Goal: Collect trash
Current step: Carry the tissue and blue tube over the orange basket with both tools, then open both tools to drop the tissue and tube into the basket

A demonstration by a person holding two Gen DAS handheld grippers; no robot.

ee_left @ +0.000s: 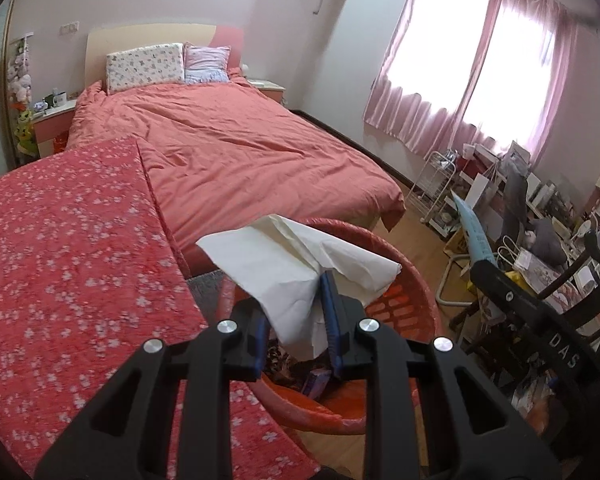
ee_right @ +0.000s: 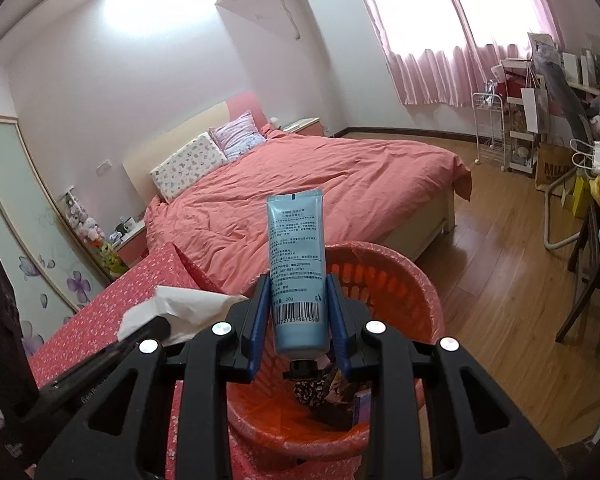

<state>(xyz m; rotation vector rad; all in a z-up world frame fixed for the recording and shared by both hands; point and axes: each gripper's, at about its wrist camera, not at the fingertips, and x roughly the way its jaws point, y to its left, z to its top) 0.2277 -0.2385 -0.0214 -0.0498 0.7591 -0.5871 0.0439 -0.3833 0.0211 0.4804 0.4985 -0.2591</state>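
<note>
Holding both pieces of trash over the red basket [ee_left: 384, 240], ready for a drop. Left first: red flowered cloth [ee_left: 72, 248] spread alongside, covering a surface just beside the basket, likely the spot the rubbish came from. Left gripper [ee_left: 300, 312] clamped on a crumpled white paper [ee_left: 284, 264], blue pads [ee_left: 329, 300] pressing the lower folds, the loose sheet fanning up and out above the basket mouth. Held that high, apparently so the paper falls inside rather than catching the rim. Below it, dark wrappers and a small purple box already at the bottom.

Further right, right gripper [ee_right: 300, 316] closed on a pale blue tube [ee_right: 296, 272], gripped at its lower half, black cap pointing down toward the basket [ee_right: 412, 284], crimped end up. Cap-down and centred over the opening: probably the surest way to let it slide straight in. Readable on the tube: a barcode, "30g", a block of small print too fine to make out. Same white paper [ee_right: 180, 312] visible at the left of this view, so both grippers near each other over one target.

Far right: "DAS" in pale letters on the right gripper's body seen from the left camera; a brown paper bag [ee_right: 552, 172] by the desk, showing "MUJI".
</note>
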